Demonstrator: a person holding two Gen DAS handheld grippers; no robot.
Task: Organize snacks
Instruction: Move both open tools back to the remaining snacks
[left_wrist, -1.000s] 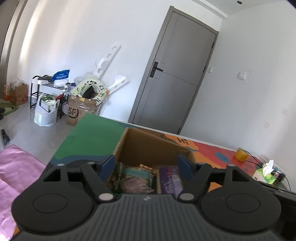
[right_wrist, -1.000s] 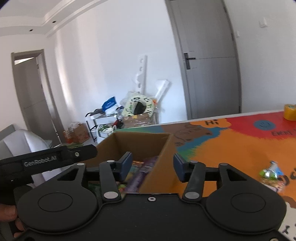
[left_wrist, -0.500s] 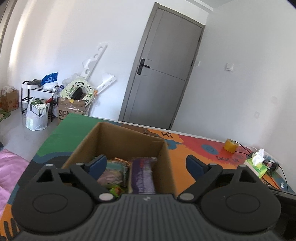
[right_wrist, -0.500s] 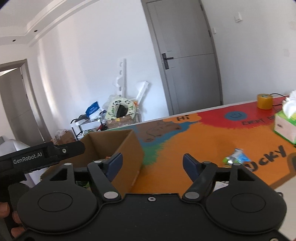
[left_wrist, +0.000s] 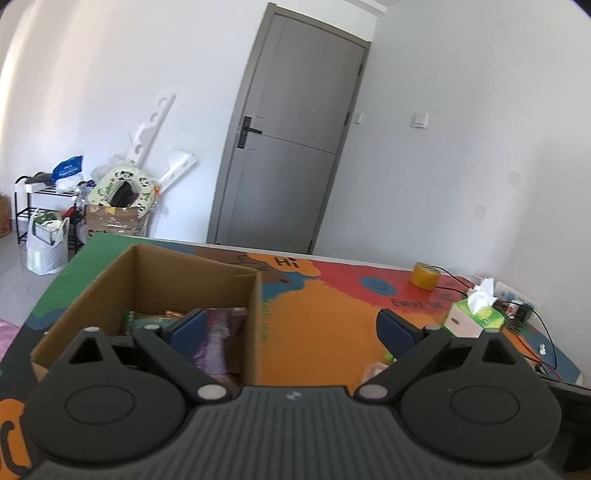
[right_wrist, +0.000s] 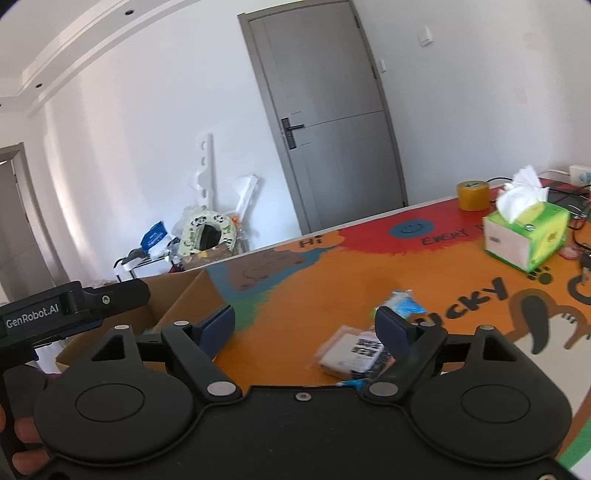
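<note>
Lying flat on the mat (right_wrist: 332, 280), a blurred, seemingly white-labelled snack packet (right_wrist: 351, 352).

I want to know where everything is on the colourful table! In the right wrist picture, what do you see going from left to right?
Cardboard box → flat white packet → blue snack packet → yellow tape roll → green tissue box.

Bright, even daylight washes my 2 fisheye views; the tall grey panelled door (left_wrist: 291, 147) bows at the edges, and the small blue-and-white snack packets (right_wrist: 364, 343) smear with motion blur.
</note>
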